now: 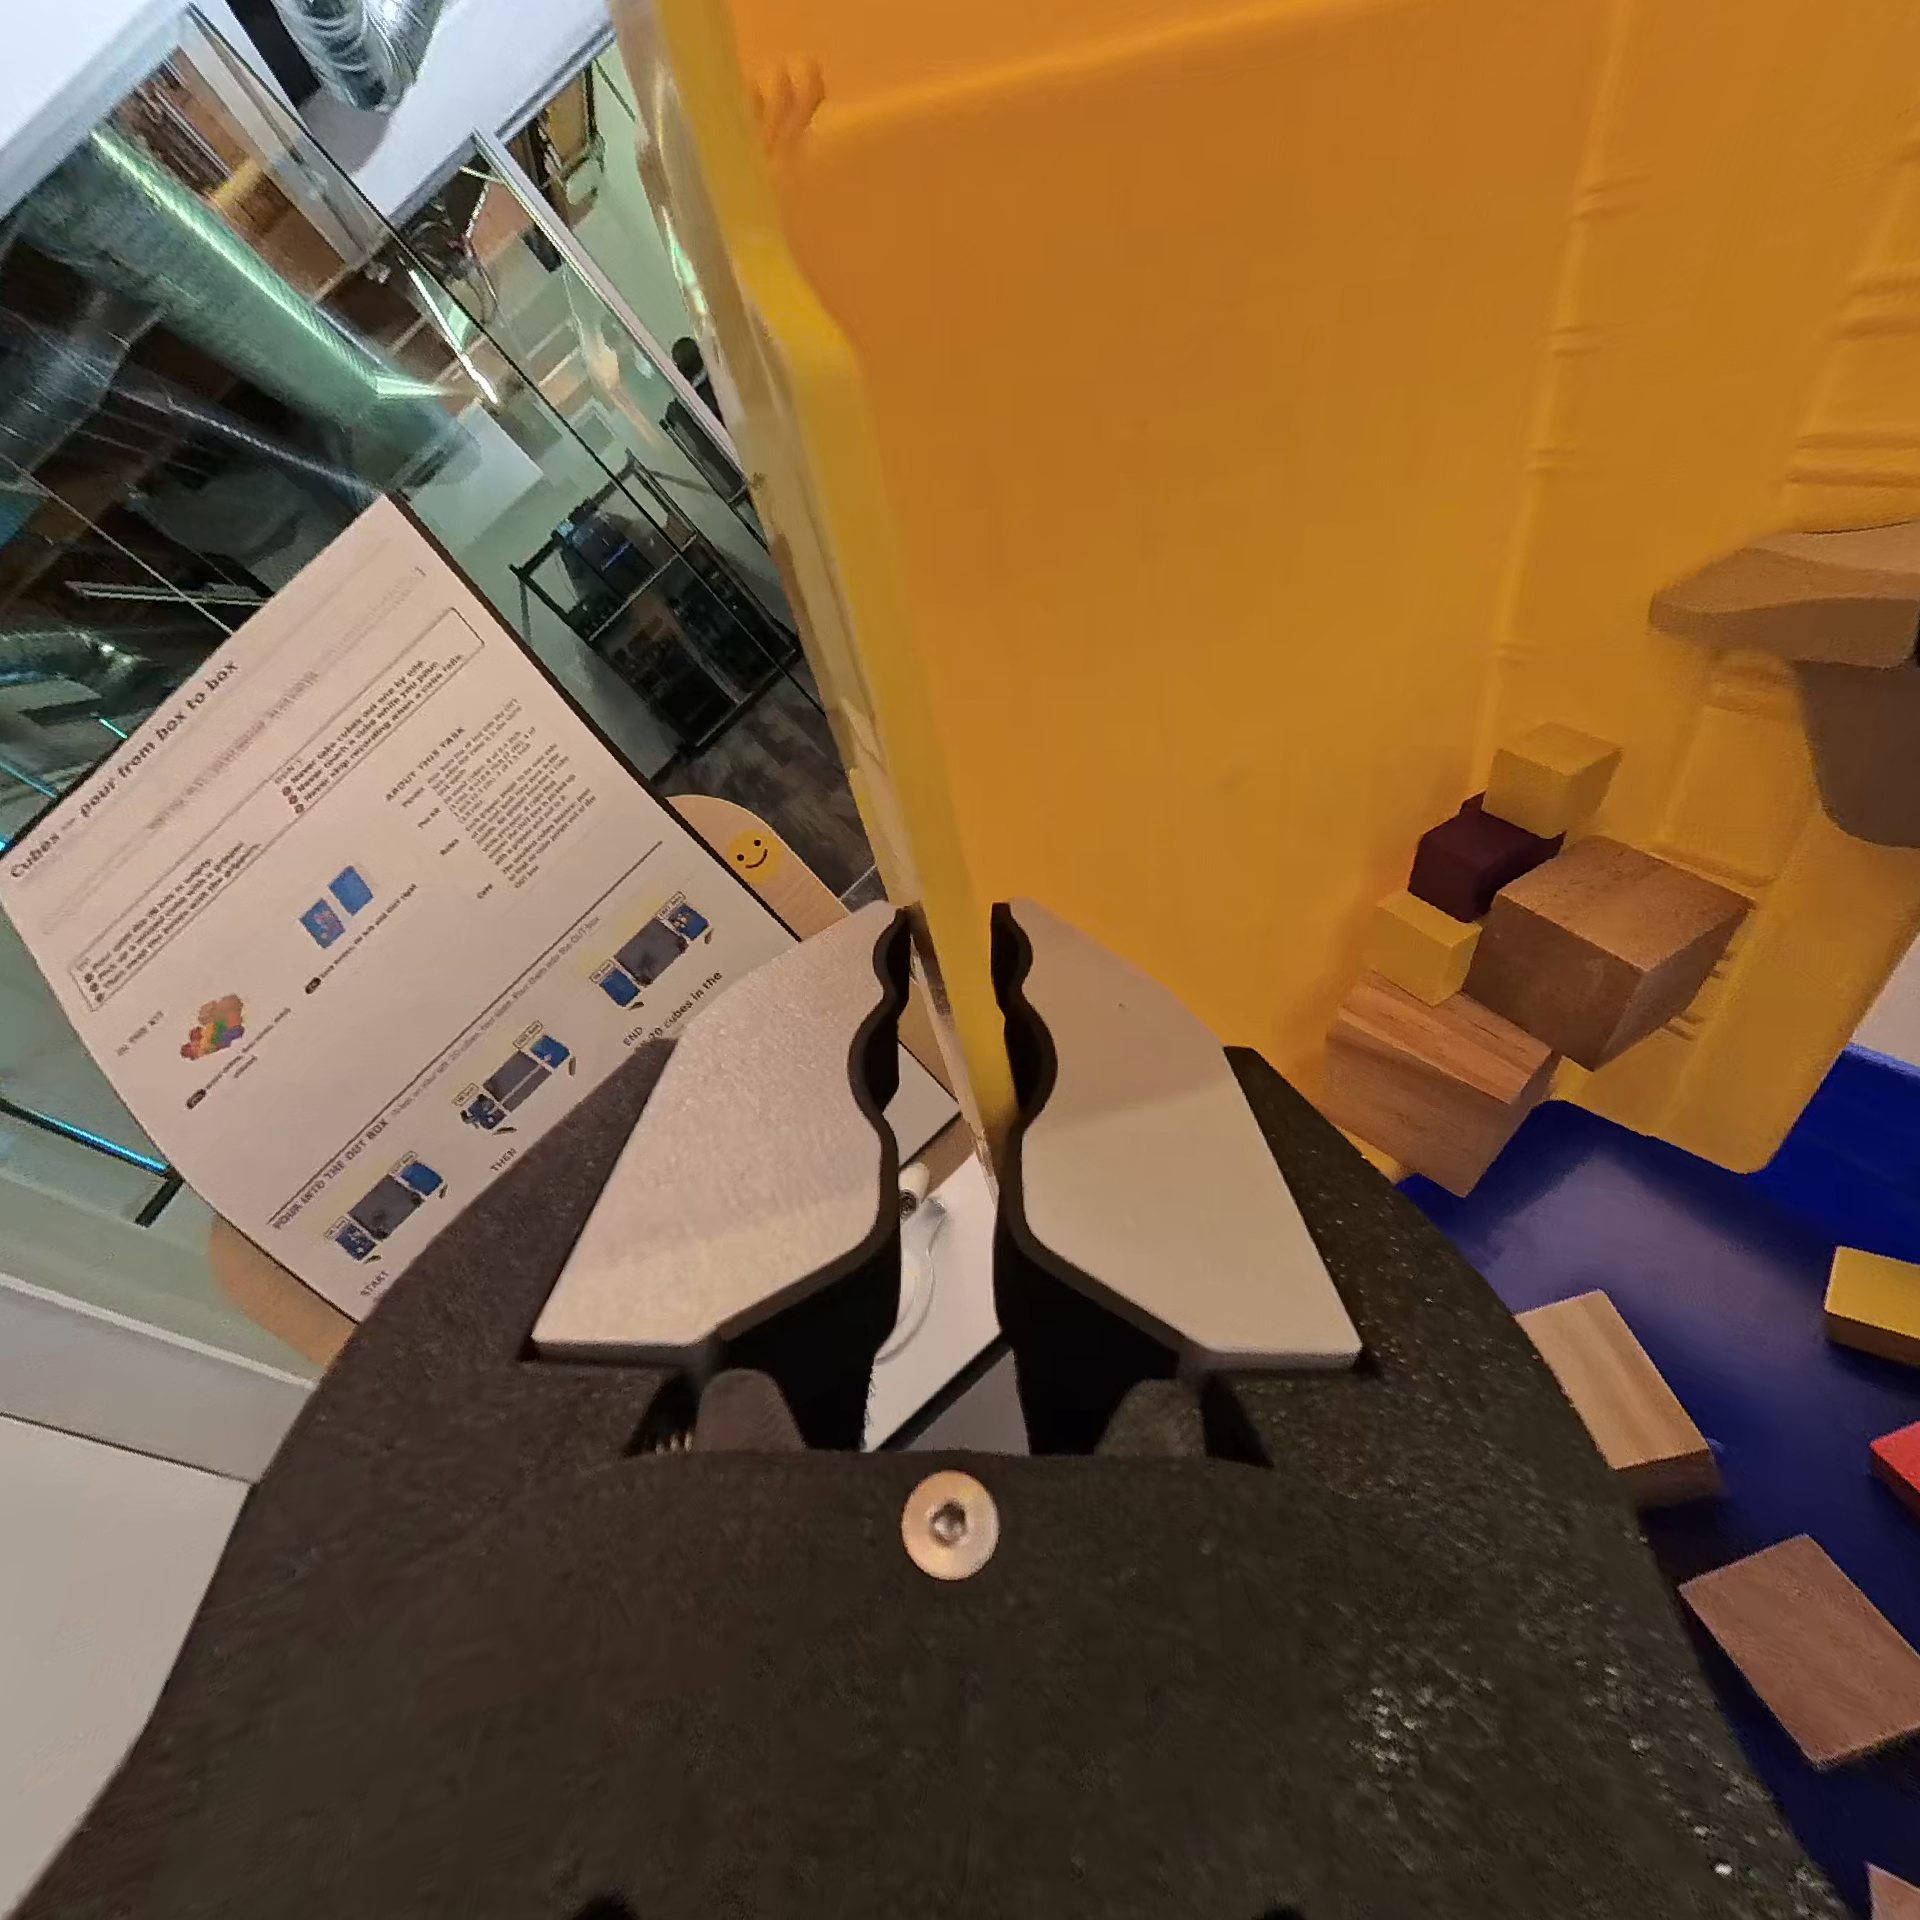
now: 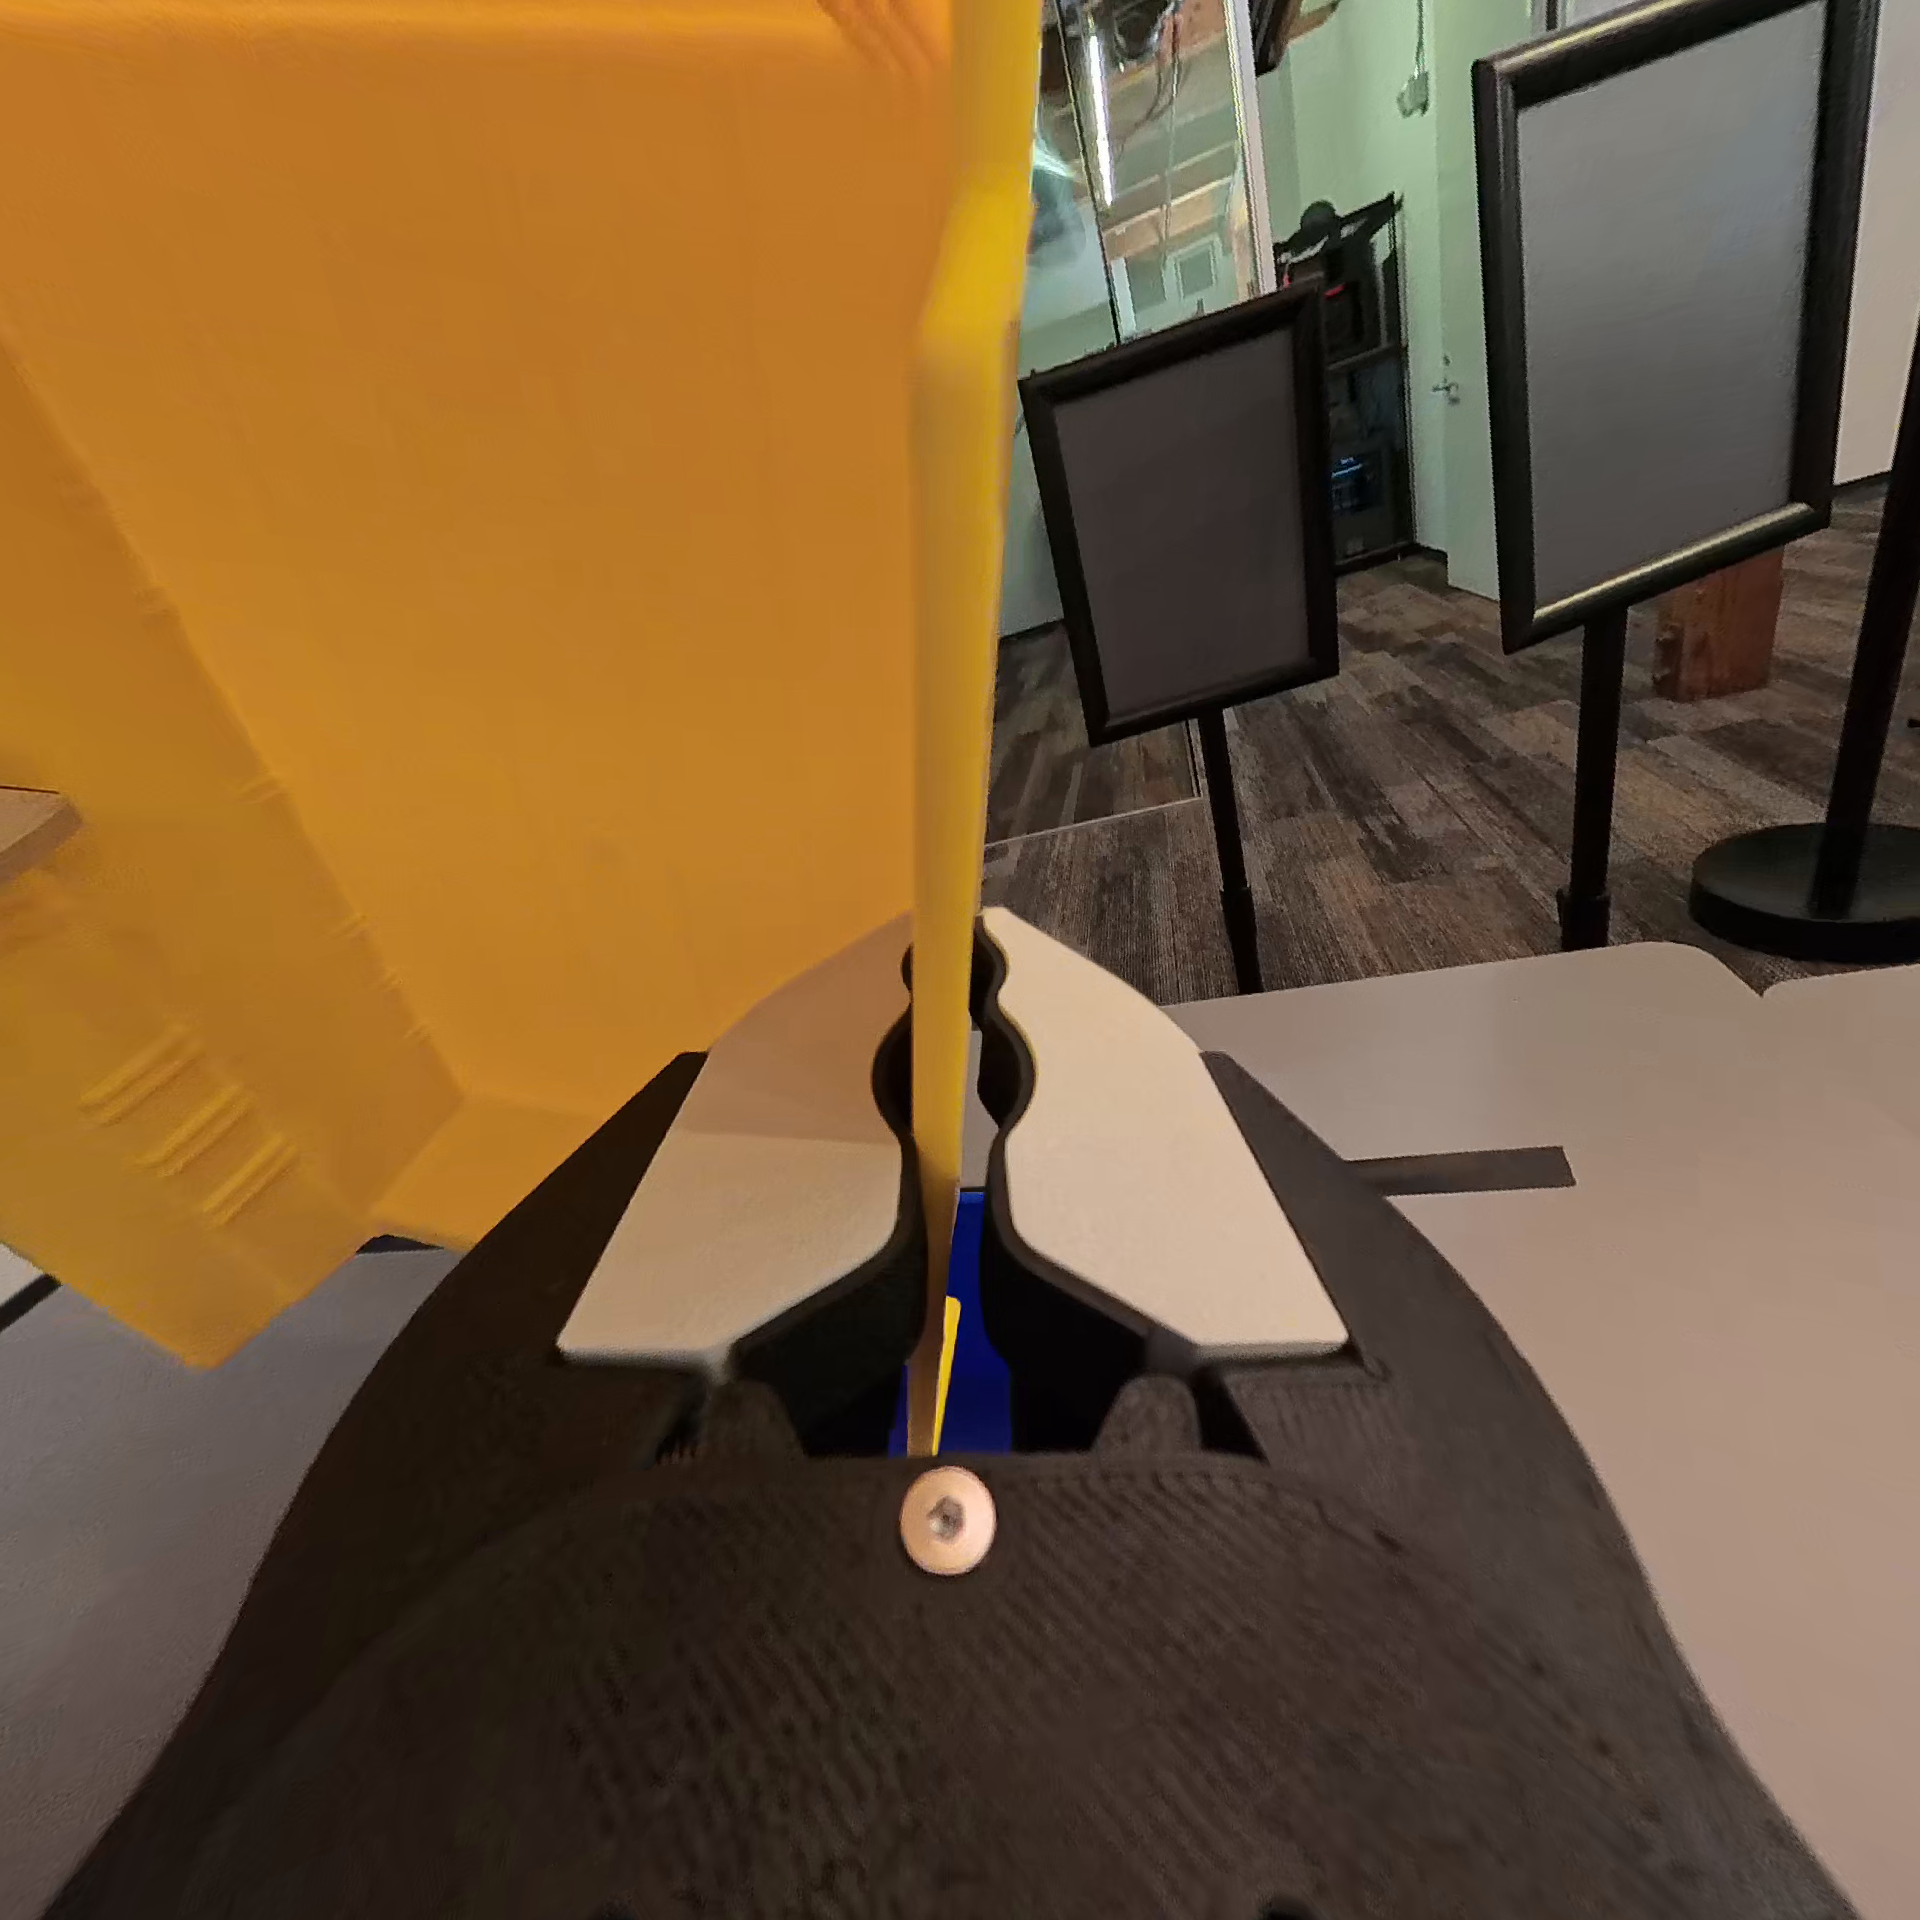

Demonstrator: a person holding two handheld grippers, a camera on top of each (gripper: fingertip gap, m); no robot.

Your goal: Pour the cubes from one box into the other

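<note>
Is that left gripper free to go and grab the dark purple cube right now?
Probably not. The left gripper is shut on the wall of the tipped yellow box, so it has no free jaws. The dark purple cube sits inside that box, wedged among other blocks.

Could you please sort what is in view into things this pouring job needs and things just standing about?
Job: yellow box, tipped; blue box below; cubes; left gripper and right gripper clamping yellow walls.
Standing about: instruction sheet, framed sign stands, black tape strip.
</note>
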